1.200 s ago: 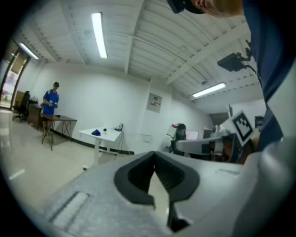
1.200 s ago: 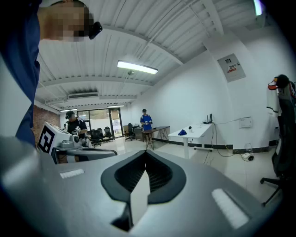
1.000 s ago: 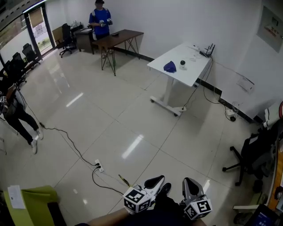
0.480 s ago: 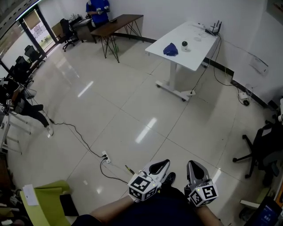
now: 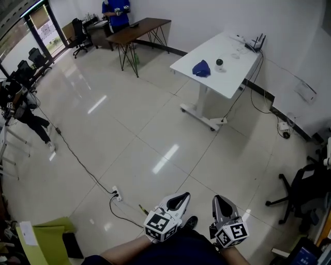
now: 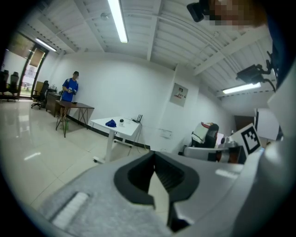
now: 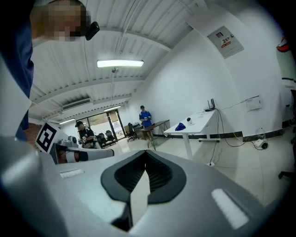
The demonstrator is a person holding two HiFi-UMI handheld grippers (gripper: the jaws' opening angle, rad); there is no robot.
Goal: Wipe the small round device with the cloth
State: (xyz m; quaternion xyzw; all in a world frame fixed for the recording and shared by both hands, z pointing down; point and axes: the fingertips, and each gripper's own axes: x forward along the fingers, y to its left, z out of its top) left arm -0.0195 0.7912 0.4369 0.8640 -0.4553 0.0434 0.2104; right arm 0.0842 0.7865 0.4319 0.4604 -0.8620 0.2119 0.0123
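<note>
A blue cloth (image 5: 201, 68) lies crumpled on the white table (image 5: 230, 77) far across the room. The small round black device (image 5: 219, 62) stands just right of it. Both show tiny in the left gripper view, cloth (image 6: 110, 123) and device (image 6: 121, 121), and in the right gripper view, cloth (image 7: 180, 126) and device (image 7: 188, 119). My left gripper (image 5: 177, 200) and right gripper (image 5: 221, 204) are held side by side near my body at the bottom of the head view, several paces from the table. Each is shut with nothing between its jaws.
A router (image 5: 254, 45) sits at the table's far end, with cables down to the floor. A brown table (image 5: 139, 30) and a person in blue (image 5: 116, 10) are at the back. A floor cable and power strip (image 5: 117, 195) lie ahead on the left. An office chair (image 5: 300, 191) stands right.
Both grippers and my view have travelled forward over the tiled floor towards the white table. The person at the left edge has shifted. Both pairs of jaws stay shut.
</note>
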